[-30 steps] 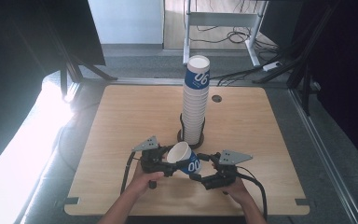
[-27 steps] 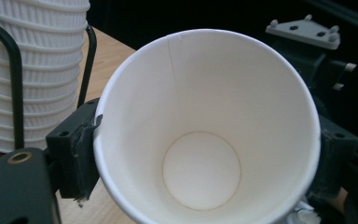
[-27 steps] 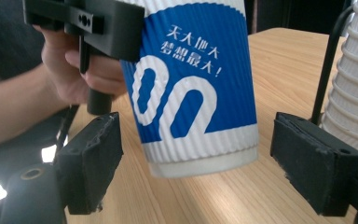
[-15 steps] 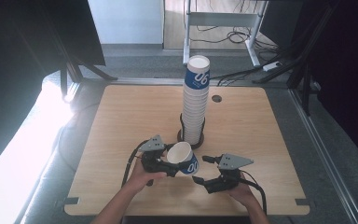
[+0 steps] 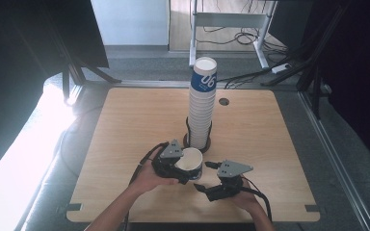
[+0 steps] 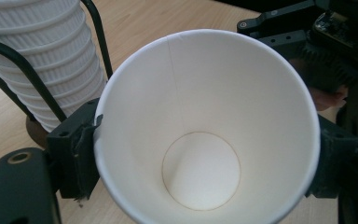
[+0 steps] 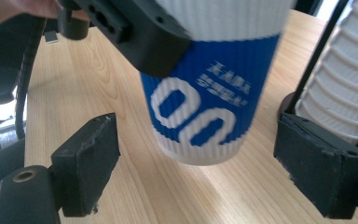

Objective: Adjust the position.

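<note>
A paper cup (image 5: 191, 160), white inside with a blue band and white lettering, hangs tilted just above the wooden table (image 5: 125, 130). My left gripper (image 5: 189, 167) is shut on it near the rim; in the left gripper view the pads (image 6: 77, 154) press both sides of the cup (image 6: 205, 116). My right gripper (image 5: 205, 176) sits to the right, nearer the front edge. Its jaws have just been opening and stand apart. In the right gripper view the cup (image 7: 209, 107) hangs ahead of the right gripper (image 7: 205, 167), clear of both pads (image 7: 86, 163).
A tall stack of matching cups (image 5: 202, 106) stands in a black wire holder (image 5: 189, 130) just behind the held cup. A cable hole (image 5: 224, 101) lies to its right. Bare wood spreads left and right; a desk frame and cables lie beyond the far edge.
The right gripper has let go of the cup's blue lower part and drawn back toward the front right. The left gripper has lifted the cup slightly and shifted it right, toward the stack.
</note>
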`<state>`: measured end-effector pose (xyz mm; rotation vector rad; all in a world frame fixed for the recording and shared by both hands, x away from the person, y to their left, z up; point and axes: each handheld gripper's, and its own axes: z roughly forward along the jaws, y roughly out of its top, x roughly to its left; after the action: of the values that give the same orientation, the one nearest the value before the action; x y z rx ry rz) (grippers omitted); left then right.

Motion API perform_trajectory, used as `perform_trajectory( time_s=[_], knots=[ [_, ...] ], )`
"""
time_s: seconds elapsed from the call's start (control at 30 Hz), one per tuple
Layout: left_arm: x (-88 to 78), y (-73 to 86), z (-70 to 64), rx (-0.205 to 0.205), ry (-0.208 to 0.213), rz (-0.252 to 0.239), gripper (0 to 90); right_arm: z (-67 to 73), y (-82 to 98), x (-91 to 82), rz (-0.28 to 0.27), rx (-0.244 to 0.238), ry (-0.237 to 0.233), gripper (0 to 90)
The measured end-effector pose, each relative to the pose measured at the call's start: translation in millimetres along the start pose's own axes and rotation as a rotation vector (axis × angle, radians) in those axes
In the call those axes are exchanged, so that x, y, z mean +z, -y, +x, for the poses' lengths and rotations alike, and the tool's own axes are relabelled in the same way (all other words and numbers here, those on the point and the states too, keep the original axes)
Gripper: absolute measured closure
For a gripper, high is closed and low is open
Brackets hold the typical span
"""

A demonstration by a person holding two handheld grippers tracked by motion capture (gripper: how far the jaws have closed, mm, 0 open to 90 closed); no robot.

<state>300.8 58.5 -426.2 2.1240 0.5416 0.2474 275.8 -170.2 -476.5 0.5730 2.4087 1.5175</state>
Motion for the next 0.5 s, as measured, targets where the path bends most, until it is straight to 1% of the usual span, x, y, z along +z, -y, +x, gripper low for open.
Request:
perform_trajectory(
  time_s=[0.17,0.23,0.37,0.5],
  knots=[
    [2.1,-5.1,-5.3,0.044,-0.021,0.038,16.3,2.8,0.1,7.6,0.008,-0.002,-0.001,13.8],
    [3.4,-7.0,-8.6,0.072,-0.03,0.055,16.3,3.2,0.1,9.9,0.006,-0.001,0.003,13.7],
    [5.7,-9.0,-13.8,0.115,-0.013,0.079,16.2,4.3,0.5,14.6,0.003,0.009,-0.005,13.4],
    [7.1,-10.0,-17.0,0.14,0.005,0.089,16.2,4.8,0.8,19.0,0.008,0.003,0.002,13.6]
  ],
)
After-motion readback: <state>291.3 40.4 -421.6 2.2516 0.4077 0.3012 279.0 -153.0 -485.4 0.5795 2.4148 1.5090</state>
